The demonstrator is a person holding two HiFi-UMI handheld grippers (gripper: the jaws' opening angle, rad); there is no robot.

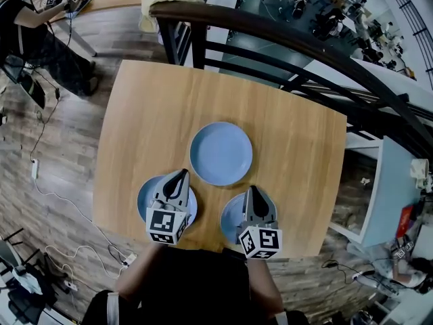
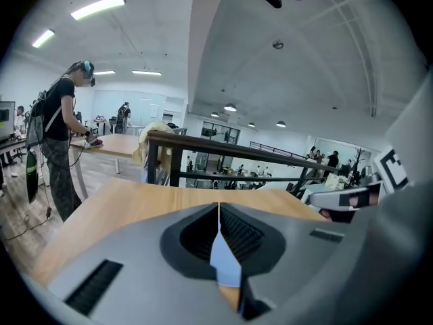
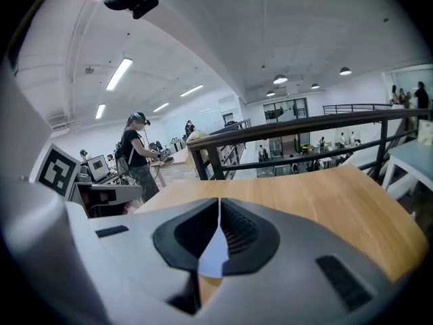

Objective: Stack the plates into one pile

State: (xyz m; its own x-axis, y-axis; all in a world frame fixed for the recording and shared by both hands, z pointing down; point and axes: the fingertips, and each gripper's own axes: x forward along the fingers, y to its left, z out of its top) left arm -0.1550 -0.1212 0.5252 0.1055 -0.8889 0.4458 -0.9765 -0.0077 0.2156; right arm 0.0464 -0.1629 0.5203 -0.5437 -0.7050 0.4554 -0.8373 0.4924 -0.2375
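Three blue plates lie on the wooden table (image 1: 291, 141). The largest plate (image 1: 221, 153) sits in the middle. A smaller plate (image 1: 145, 196) is at the near left, partly under my left gripper (image 1: 183, 174), which is shut with nothing in it. Another small plate (image 1: 231, 217) is at the near right, partly hidden by my right gripper (image 1: 254, 190), also shut and empty. In the left gripper view the jaws (image 2: 218, 208) meet, with a sliver of blue plate (image 2: 226, 266) behind them. The right gripper view shows the same: shut jaws (image 3: 219, 203) and blue plate (image 3: 214, 259) below.
A dark railing (image 1: 284, 46) runs behind the table's far edge. A person (image 1: 27, 26) stands at another table at far left. Cables (image 1: 47, 181) lie on the floor left of the table. A white table (image 1: 389, 188) stands to the right.
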